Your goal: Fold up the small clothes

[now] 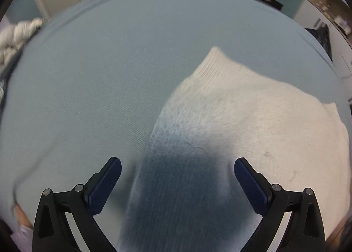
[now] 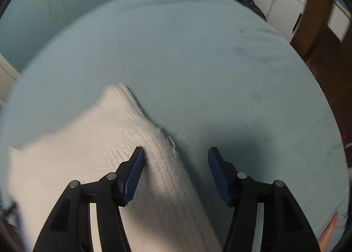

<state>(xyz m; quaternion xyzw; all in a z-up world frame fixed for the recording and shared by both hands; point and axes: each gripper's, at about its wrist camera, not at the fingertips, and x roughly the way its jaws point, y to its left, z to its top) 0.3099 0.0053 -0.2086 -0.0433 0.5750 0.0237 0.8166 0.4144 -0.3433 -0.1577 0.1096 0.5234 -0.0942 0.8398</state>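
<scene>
Both grippers, left (image 1: 177, 169) and right (image 2: 176, 159), gape apart over the white sweater (image 1: 242, 115), lying toward 3 o'clock on the blue bed (image 1: 99, 76). Blurred edges, possibly layered; pinching one layer would skew the fold.

The white knit garment (image 1: 253, 120) runs off the bottom and right edges of the left wrist view, its near part lost in dark shadow. In the right wrist view its far edge (image 2: 72, 115) smears with motion blur. A whitish heap (image 1: 15, 36) at the left rim is too blurred to identify.
</scene>
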